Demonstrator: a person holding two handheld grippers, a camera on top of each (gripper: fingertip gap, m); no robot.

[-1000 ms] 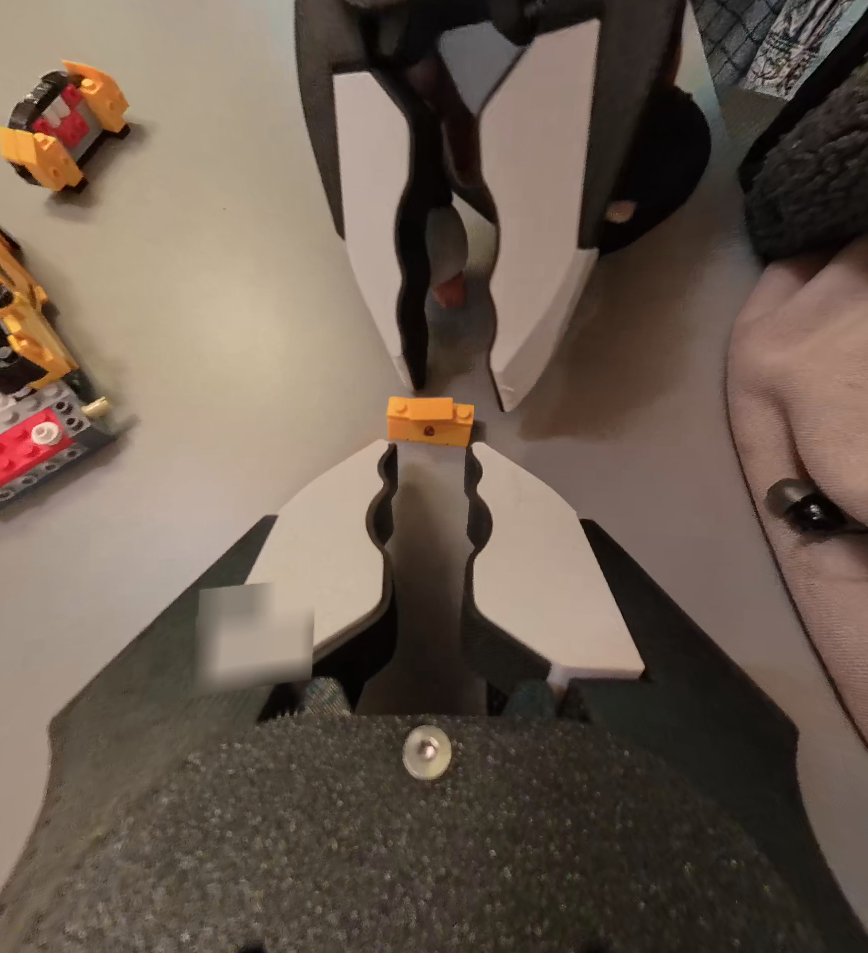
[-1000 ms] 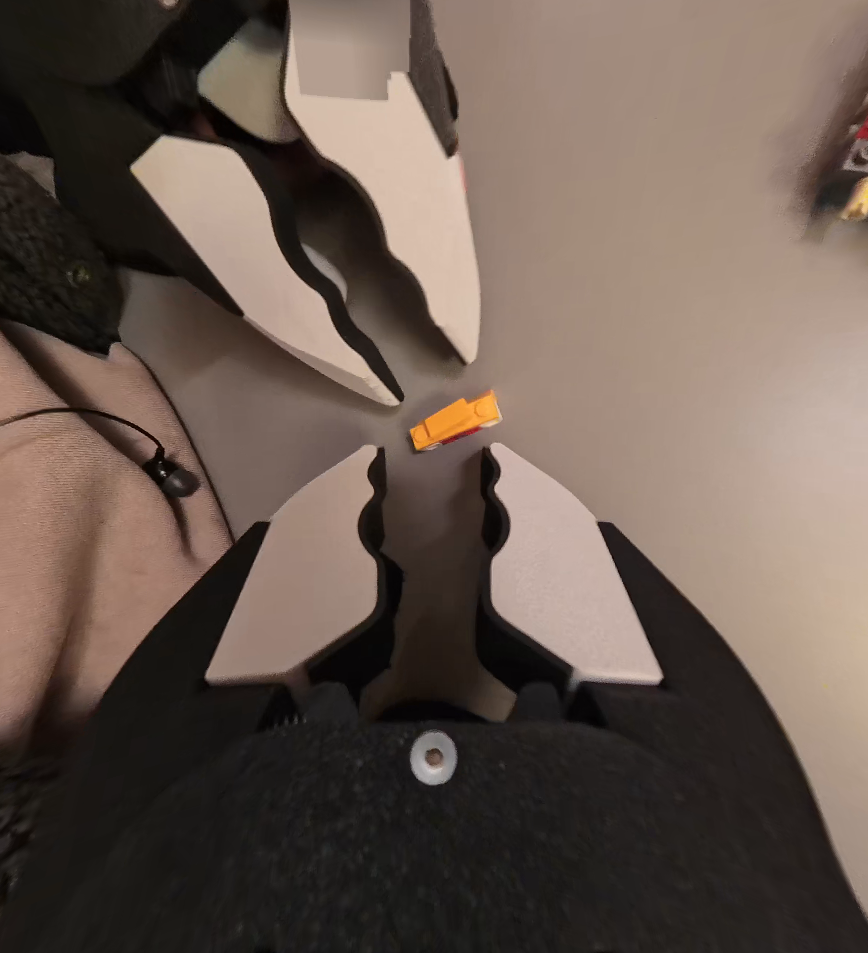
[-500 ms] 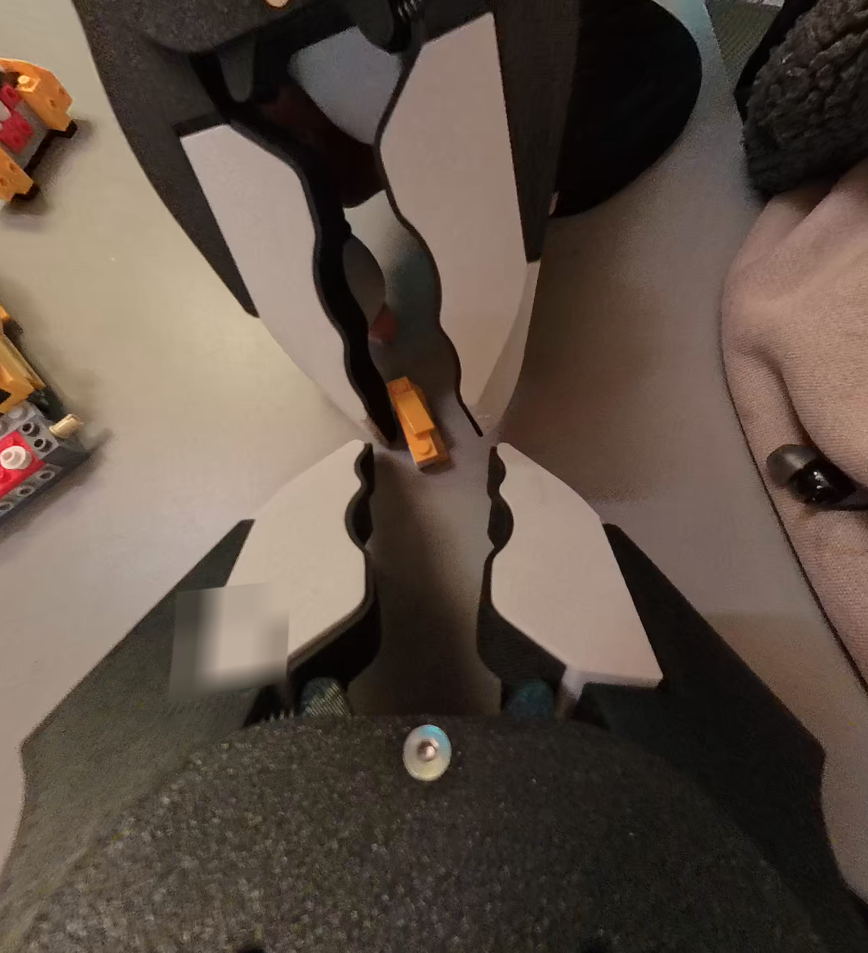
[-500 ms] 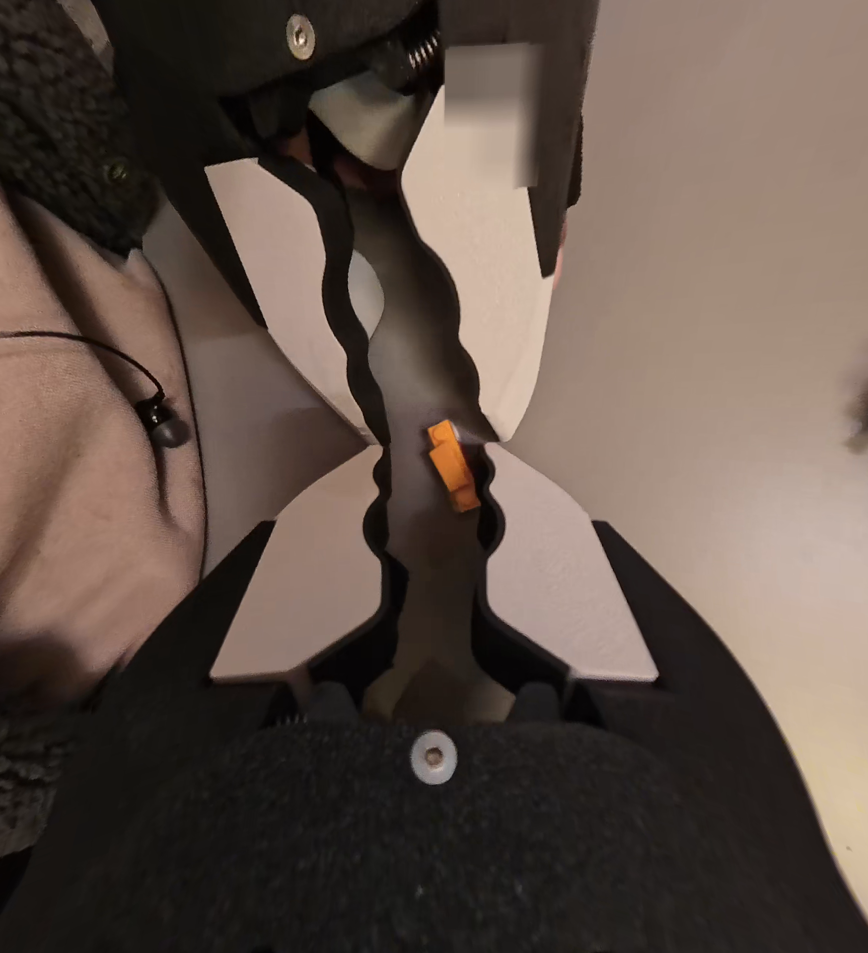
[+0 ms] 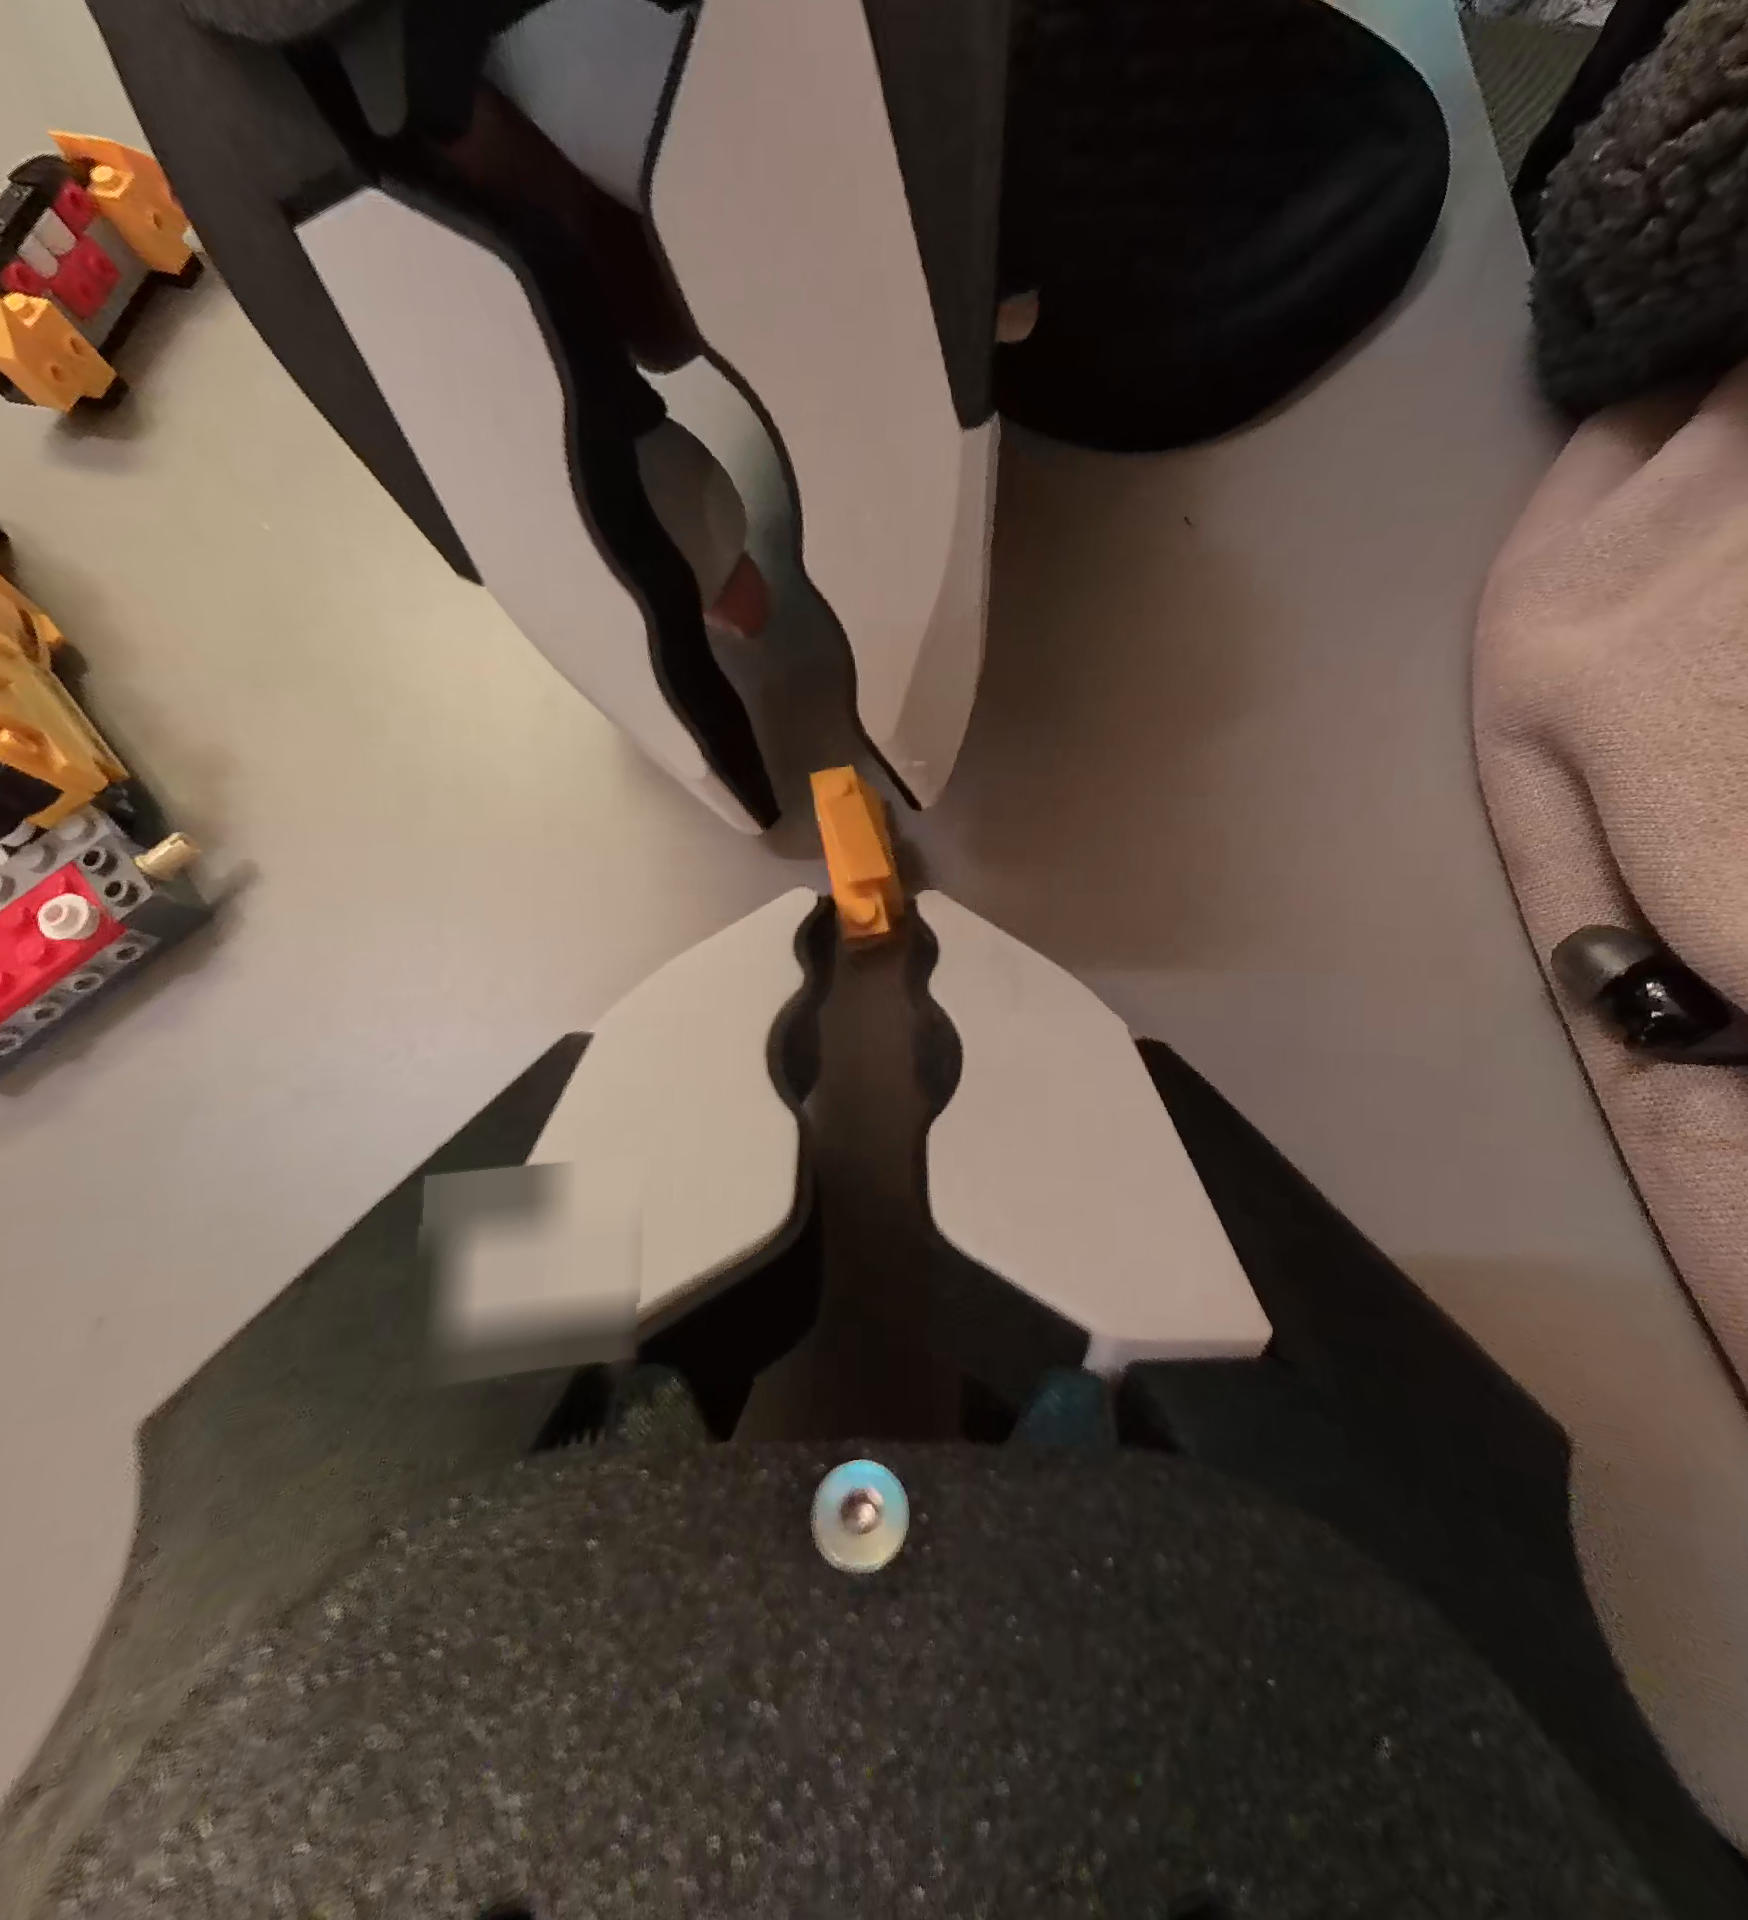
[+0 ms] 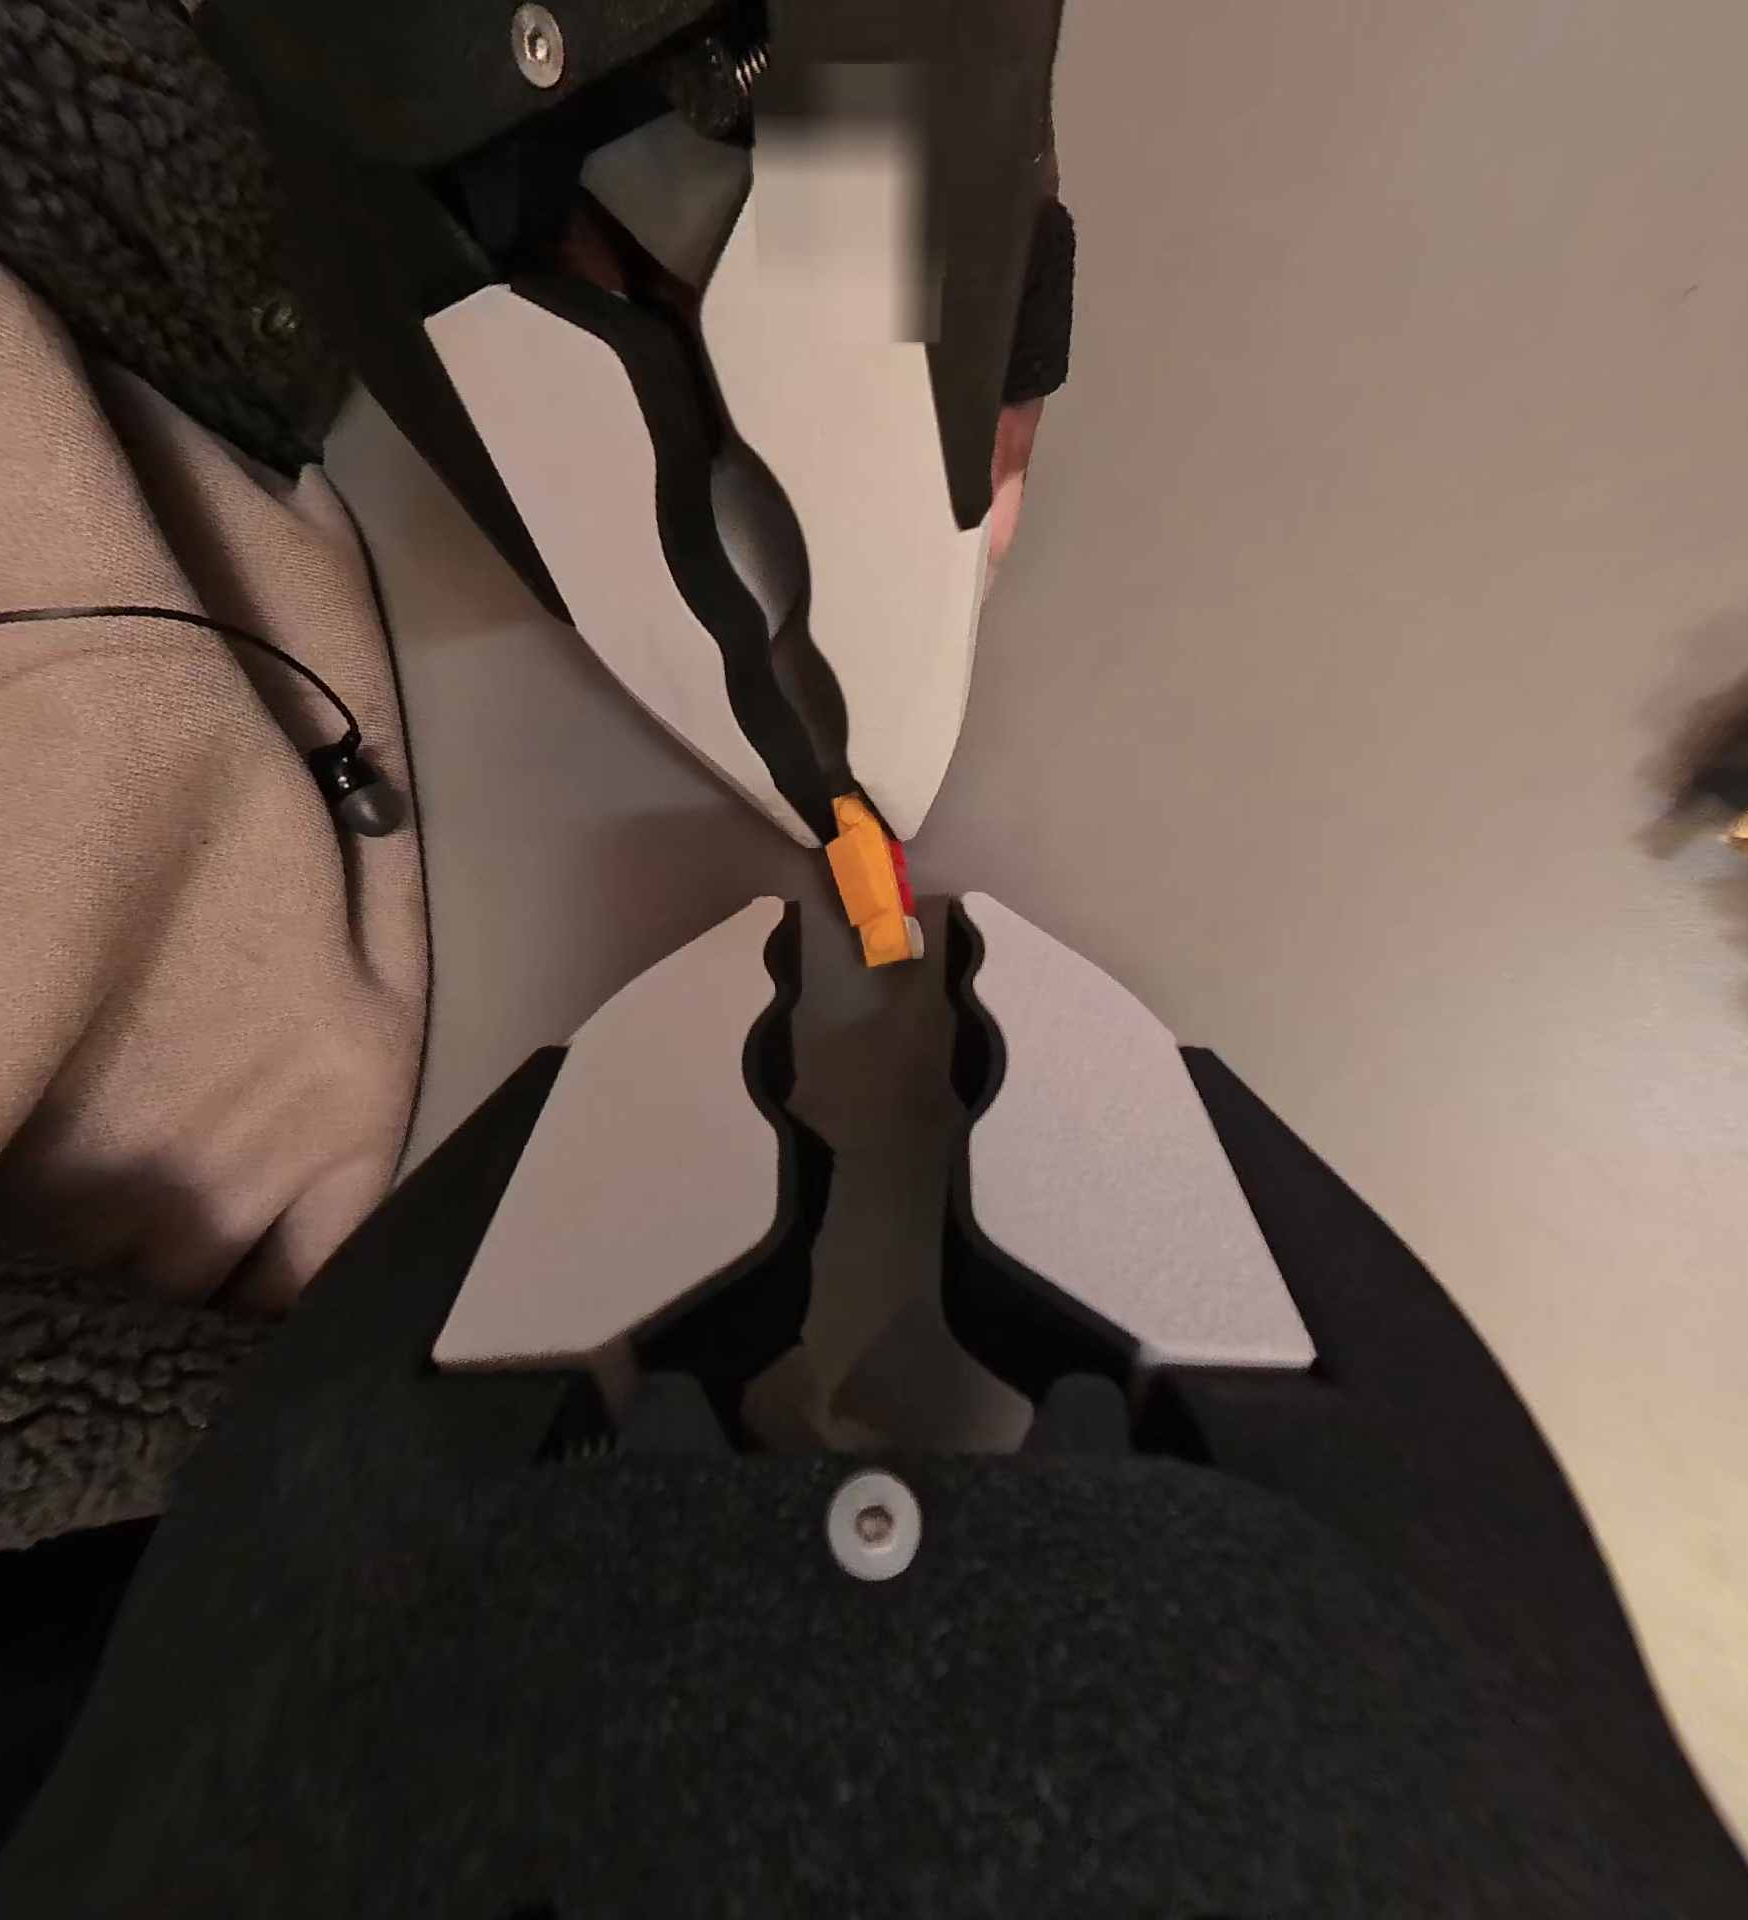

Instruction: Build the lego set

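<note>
A small orange lego piece [image 5: 854, 857] with a red and white part on its side [image 6: 865, 883] sits between the two grippers, which meet tip to tip over the grey table [image 5: 382, 727]. My left gripper [image 5: 868, 906] is shut on one end of it. In the right wrist view the left gripper [image 6: 865, 836] comes in from the top with its jaws pinched on the piece. My right gripper [image 6: 870, 906] is open, and its tips stand on either side of the piece's other end without touching. It comes from the top in the left wrist view [image 5: 837, 810].
A partly built lego model [image 5: 18, 914] in grey, red, black and orange lies at the left, with a small orange, black and red sub-assembly [image 5: 49, 270] behind it. A person's beige garment [image 5: 1680, 831], earphone [image 5: 1618, 997] and dark fleece sleeve [image 6: 70, 208] border the near side. Less than 4 cm separates the two grippers' tips.
The piece turned from crosswise to lengthwise between the grippers. The grippers closed in tip to tip. My left gripper's jaws narrowed onto the piece and the right jaws narrowed slightly.
</note>
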